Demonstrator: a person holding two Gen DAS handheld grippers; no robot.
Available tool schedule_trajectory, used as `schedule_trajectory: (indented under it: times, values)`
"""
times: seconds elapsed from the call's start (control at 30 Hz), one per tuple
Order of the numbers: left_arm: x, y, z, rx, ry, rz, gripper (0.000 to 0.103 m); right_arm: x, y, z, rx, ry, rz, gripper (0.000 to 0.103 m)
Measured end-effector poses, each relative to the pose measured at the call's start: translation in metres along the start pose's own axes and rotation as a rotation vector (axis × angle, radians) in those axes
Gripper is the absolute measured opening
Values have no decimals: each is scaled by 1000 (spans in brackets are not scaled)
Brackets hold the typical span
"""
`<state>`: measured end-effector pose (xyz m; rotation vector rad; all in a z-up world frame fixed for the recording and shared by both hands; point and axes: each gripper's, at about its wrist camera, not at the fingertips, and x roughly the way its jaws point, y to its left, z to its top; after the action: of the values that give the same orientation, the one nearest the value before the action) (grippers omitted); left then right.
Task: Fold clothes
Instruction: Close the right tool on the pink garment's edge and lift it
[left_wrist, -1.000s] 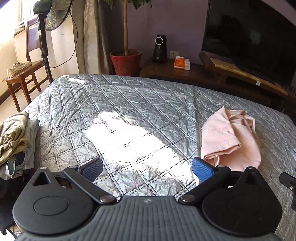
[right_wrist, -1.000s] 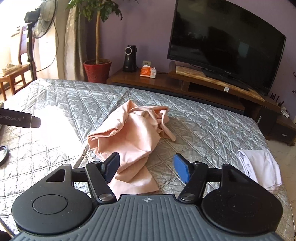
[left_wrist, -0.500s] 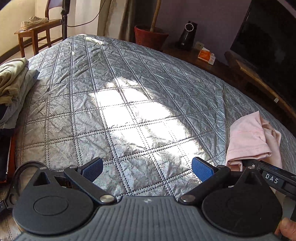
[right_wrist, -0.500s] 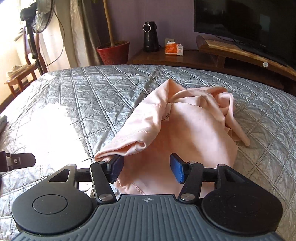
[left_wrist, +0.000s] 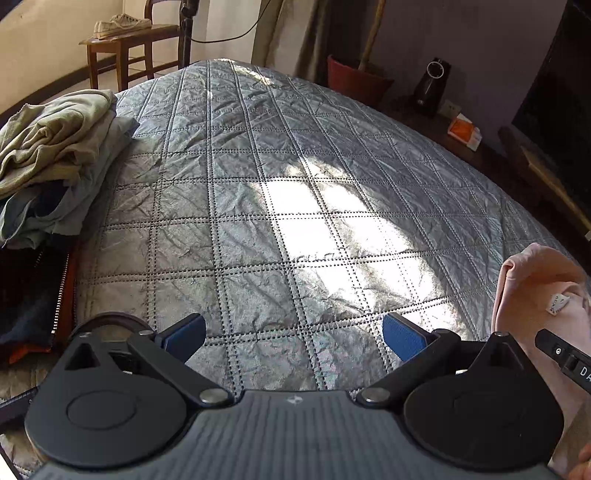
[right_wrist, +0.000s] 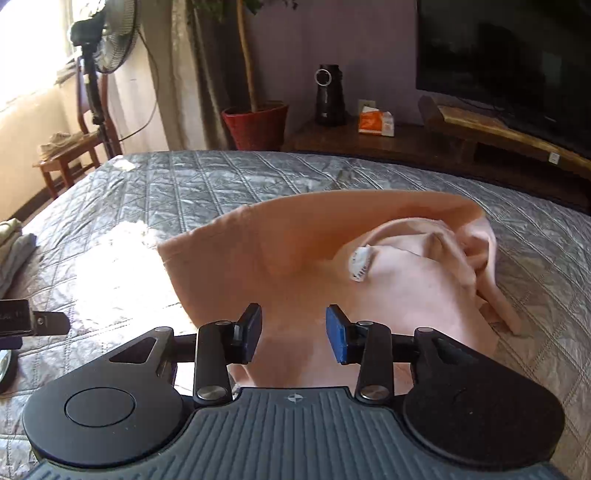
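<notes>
The right gripper sits low over the pink garment, its blue pads partly apart with cloth between them (no pinch visible). The left gripper is spread wide and empty above the quilted bed, the garment off to its right, a pile of clothes to its left.

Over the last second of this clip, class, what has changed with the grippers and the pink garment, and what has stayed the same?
The right gripper moved in low over the crumpled pale pink garment, and its jaws narrowed around the near cloth, not yet shut on it. The garment's left edge now stands raised. The left gripper tipped down toward the grey quilted bedspread, jaws wide open and empty as before. The pile of green and grey clothes stayed put.
</notes>
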<state>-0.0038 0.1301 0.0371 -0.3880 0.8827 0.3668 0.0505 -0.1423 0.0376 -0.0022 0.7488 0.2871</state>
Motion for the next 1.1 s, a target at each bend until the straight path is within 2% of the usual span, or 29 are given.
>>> schedule_trajectory:
  times: [0.07,0.1,0.13,0.2,0.33,0.4,0.43,0.5,0.57,0.6,0.63,0.67,0.7,0.83,0.93,1.1]
  values:
    - [1,-5,-2,31,-1,0,102,0,-11,-1,41,16,-46,45]
    - [2,-6,-2,41,4,3,102,1,-17,-2,62,24,-69,51]
    - [4,-8,-3,49,14,6,102,0,-22,-3,78,31,-90,68]
    - [7,-7,-2,45,29,8,102,-10,-25,-16,65,32,-113,87]
    - [8,-5,-2,35,34,4,102,-31,-32,-40,40,35,-159,86]
    - [7,-8,-4,47,32,3,102,-40,-35,-52,31,37,-178,82]
    - [7,-10,-5,55,31,1,102,-40,-35,-54,46,43,-166,76]
    - [7,-13,-5,65,32,2,102,-40,-34,-58,75,54,-144,73]
    - [7,-14,-5,66,32,3,102,-30,-32,-56,86,68,-132,64]
    - [7,-14,-5,66,31,4,102,-26,-31,-55,88,69,-128,52]
    - [8,-14,-5,67,32,5,102,-25,-30,-54,88,57,-137,32]
    - [8,-15,-5,69,32,6,102,-26,-31,-52,101,38,-131,19]
    - [9,-15,-5,70,35,7,102,-30,-33,-49,130,21,-104,12]
    - [9,-15,-7,68,41,6,102,-51,-33,-23,182,-63,-24,10]
    - [9,-16,-8,73,38,8,102,-74,-23,20,195,-159,53,10]
    - [10,-6,-4,37,36,24,102,-132,2,87,201,-351,233,8]
